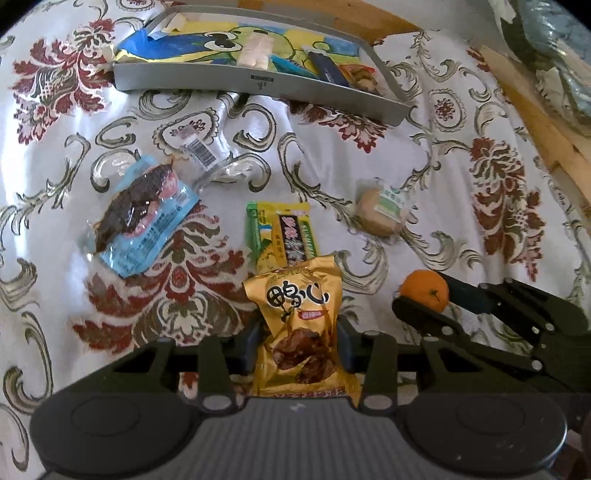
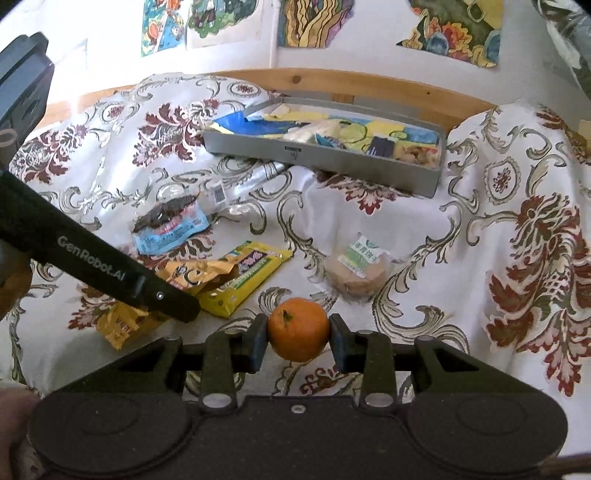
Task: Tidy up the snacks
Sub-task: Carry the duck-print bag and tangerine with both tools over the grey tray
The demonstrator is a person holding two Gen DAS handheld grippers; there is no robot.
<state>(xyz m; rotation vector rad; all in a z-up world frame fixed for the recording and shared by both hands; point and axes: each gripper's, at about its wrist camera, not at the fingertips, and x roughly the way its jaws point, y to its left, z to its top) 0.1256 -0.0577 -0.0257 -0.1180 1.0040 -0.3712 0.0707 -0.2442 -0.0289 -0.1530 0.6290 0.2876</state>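
Observation:
My left gripper (image 1: 297,341) is shut on a gold snack packet (image 1: 301,328), which also shows in the right wrist view as the gold snack packet (image 2: 184,280) under the left gripper's arm. My right gripper (image 2: 298,334) is shut on a small orange (image 2: 298,329); from the left wrist view that orange (image 1: 424,290) sits between its fingers at the right. On the patterned cloth lie a yellow-green bar (image 1: 282,236), a blue packet with dark meat (image 1: 142,214) and a round wrapped cake (image 1: 382,212). A grey tray (image 1: 258,83) at the back holds several snacks.
The floral cloth (image 2: 498,258) is rumpled and drapes over a wooden rail (image 2: 332,83) behind the tray. A clear wrapper with a barcode (image 1: 201,155) lies near the blue packet. Drawings (image 2: 314,22) hang on the wall. A hand (image 2: 14,424) shows at lower left.

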